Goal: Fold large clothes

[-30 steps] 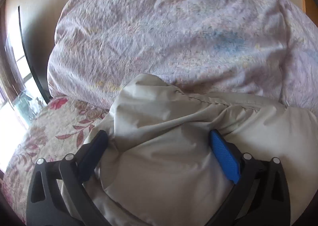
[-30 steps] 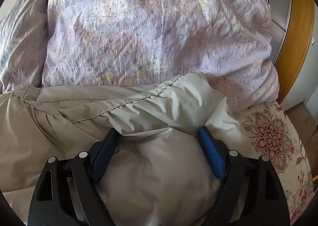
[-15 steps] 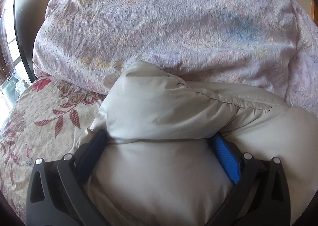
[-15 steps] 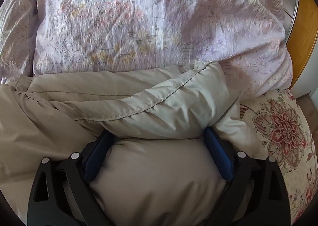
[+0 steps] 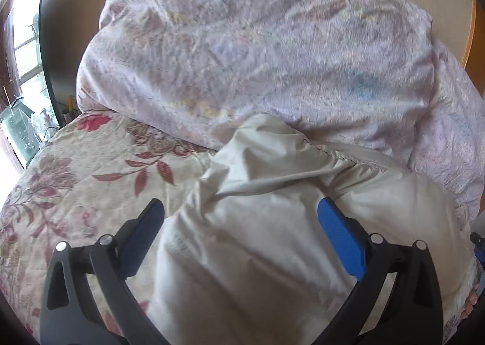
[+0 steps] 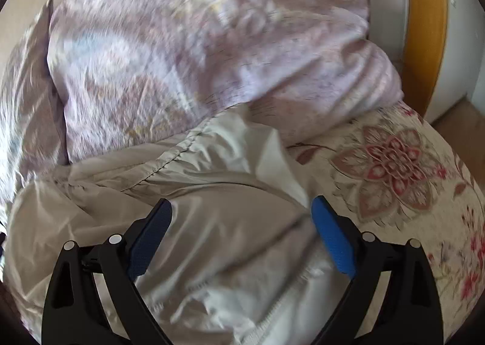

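Observation:
A puffy beige padded garment (image 5: pixel 266 223) lies bunched on the bed, its stitched edge turned toward the duvet. It also shows in the right wrist view (image 6: pixel 212 223). My left gripper (image 5: pixel 241 208) is open and hovers over the garment's left end, blue pads wide apart; the left finger is over the bedspread. My right gripper (image 6: pixel 242 205) is open over the garment's right end, nothing pinched between its pads.
A big crumpled lilac duvet (image 5: pixel 257 57) is piled just behind the garment, also in the right wrist view (image 6: pixel 197 51). The floral bedspread (image 5: pixel 75 178) lies bare to the left and to the right (image 6: pixel 409 178). A wooden-framed wardrobe (image 6: pixel 424 26) stands at the far right.
Both grippers have let go of the garment and pulled back and up. The fold they held has dropped onto the bed. More bedspread now shows on each side.

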